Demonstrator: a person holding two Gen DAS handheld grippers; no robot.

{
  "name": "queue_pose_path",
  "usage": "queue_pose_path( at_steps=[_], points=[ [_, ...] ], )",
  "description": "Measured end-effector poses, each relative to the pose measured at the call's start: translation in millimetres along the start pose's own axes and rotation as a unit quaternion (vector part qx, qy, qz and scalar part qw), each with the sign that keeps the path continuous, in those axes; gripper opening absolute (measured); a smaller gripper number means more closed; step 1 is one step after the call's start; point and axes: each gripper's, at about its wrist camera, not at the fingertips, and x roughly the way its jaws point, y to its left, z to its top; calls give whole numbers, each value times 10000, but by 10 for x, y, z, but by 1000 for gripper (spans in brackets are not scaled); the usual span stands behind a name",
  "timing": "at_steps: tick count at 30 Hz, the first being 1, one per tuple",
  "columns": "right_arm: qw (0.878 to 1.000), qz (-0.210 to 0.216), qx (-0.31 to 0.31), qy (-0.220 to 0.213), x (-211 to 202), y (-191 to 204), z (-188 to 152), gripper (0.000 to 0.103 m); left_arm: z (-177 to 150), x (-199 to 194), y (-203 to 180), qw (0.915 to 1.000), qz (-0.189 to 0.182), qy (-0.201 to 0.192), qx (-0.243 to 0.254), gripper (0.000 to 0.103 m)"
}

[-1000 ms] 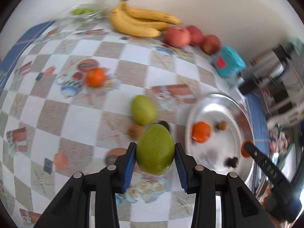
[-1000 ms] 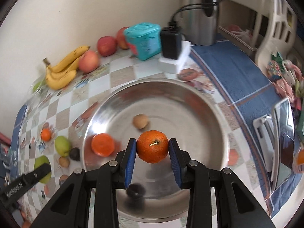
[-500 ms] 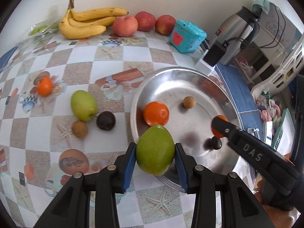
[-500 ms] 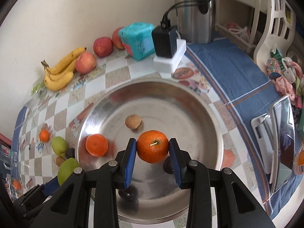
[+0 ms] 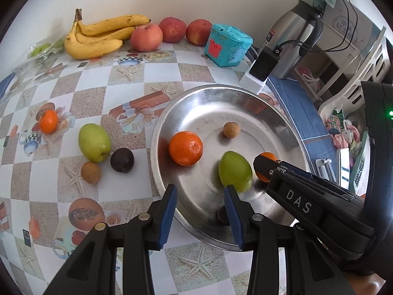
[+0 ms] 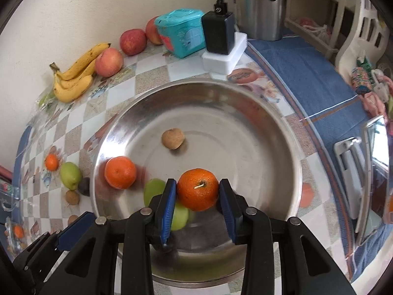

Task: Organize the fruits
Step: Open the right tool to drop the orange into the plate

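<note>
A green mango (image 5: 235,170), slightly blurred, lies loose in the steel bowl (image 5: 172,113) just beyond my left gripper (image 5: 200,191). Its jaws are opening and nothing is between them. My right gripper (image 6: 197,193) hangs low over the bowl (image 6: 245,91) with an orange (image 6: 197,189) between its pads; those jaws are starting to open, but the pads still touch the fruit. Another orange (image 5: 186,148) and a small brown fruit (image 5: 231,129) also rest in the bowl. A dark fruit (image 5: 221,215) is half hidden behind my left finger.
On the checked cloth left of the bowl lie a green fruit (image 5: 94,142), a dark plum (image 5: 122,160), a brown fruit (image 5: 91,172) and a small orange (image 5: 48,121). Bananas (image 5: 103,34), apples (image 5: 146,36), a teal box (image 5: 229,45), a kettle (image 5: 292,41) and a plugged adapter (image 5: 264,66) line the back.
My left gripper swung over the bowl's near rim and let go of the green mango, which now lies in the bowl. The right gripper with its orange has barely moved.
</note>
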Motion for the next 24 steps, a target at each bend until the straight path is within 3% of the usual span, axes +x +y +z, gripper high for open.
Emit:
queue_pose_path(
  at_steps=[5,7,11,14,24],
  points=[
    [9999,69,20,-75,-42,6,11,40,19,-17,50,10000,15,-1,-96,53],
    [9999,41,-7,-132,-67,16,22,49,27,-28,86,9999,49,-10,-166,58],
    [9998,49,18,-166,-84,6,37,54,47,-41,173,9994,172,9,-310,67],
    [9998,13,35,-179,-92,-5,41,66,59,-54,260,9986,295,3,-443,71],
    [9999,-47,-73,-130,-114,42,38,72,64,-138,726,9873,967,53,-1258,88]
  ],
)
